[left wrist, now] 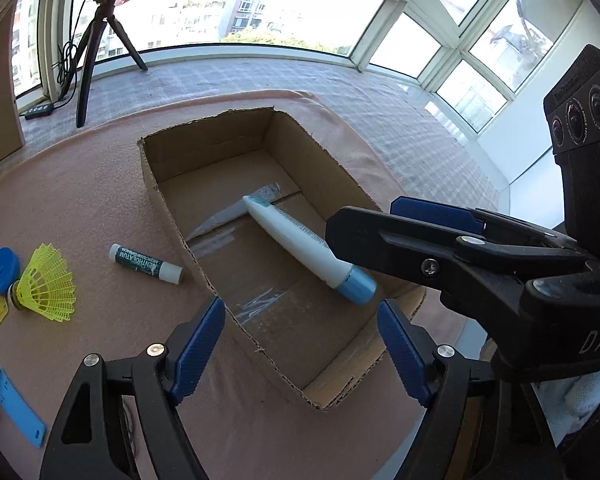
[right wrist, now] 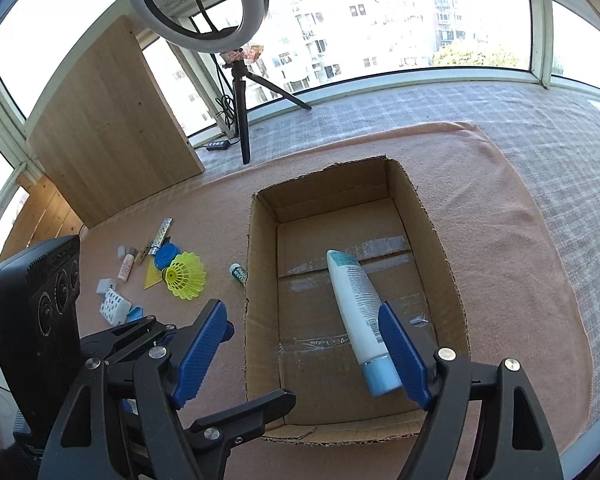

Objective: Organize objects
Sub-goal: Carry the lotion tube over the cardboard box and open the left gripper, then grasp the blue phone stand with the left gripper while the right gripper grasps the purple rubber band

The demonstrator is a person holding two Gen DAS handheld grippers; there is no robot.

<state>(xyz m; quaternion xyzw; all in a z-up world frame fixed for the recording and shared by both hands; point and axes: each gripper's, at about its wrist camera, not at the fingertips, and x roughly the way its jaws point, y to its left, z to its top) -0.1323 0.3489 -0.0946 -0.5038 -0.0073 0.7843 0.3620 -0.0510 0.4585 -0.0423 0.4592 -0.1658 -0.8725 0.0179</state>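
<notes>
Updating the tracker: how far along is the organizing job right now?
Done: one white tube lies on the floor of the cardboard box. In hand: nothing; left gripper and right gripper are both open and empty above the box. Left: the lip balm stick, yellow shuttlecock, blue round case and the other small items still sit on the pink cloth.

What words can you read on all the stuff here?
"MENTHOLATUM" on the green-and-white lip balm stick lying on the pink cloth.
"DAS", cut off, in white on the black body of the right tongs.
Small print on the white-and-blue tube in the cardboard box: too small to read.
Lettering around the camera lenses: blurred.
</notes>
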